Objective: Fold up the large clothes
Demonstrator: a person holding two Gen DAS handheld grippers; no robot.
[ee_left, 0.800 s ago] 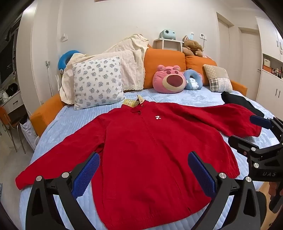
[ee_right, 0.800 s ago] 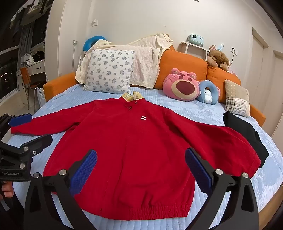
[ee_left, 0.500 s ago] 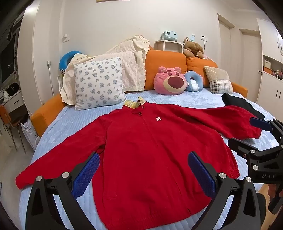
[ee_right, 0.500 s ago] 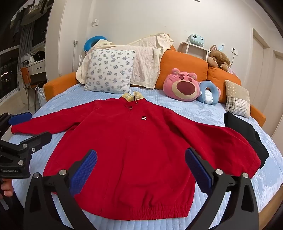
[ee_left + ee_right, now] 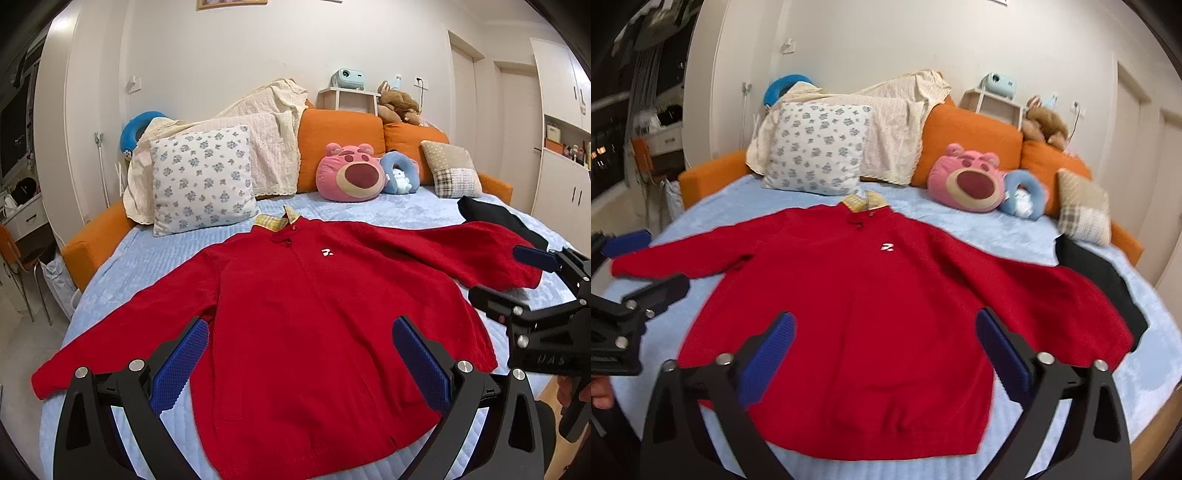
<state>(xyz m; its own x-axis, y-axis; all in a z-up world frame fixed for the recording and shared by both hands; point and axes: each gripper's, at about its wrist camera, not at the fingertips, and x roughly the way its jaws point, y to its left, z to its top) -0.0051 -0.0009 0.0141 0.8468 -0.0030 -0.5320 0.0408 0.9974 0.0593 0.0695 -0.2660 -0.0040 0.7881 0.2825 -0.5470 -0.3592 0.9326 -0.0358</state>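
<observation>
A: Near field. Your left gripper [image 5: 299, 360] is spread wide, nothing between the blue pads. Your right gripper [image 5: 884, 356] is also wide and empty. Both hang above the hem end of the red sweater [image 5: 317, 314].

B: Change since half a second back?

A: Little on your left; the framing there barely shifts. Your right view has tipped and gone soft with blur, so that hand is on the move. The sweater itself has not shifted.

B: Where does the garment lie?

A: Flat, front up, on the blue bedspread [image 5: 369, 210], sleeves spread to both sides, hem nearest you, collar far. Your right gripper shows beside the right cuff [image 5: 524, 275] in the left view.

B: Meaning?

A: No fold started. My read: you are lining up for the first grab, likely a sleeve or the hem.

B: Far field?

A: A black garment [image 5: 1108, 280] just past the right sleeve, then the floral pillow [image 5: 201, 177] and pink plush [image 5: 351, 171].
</observation>
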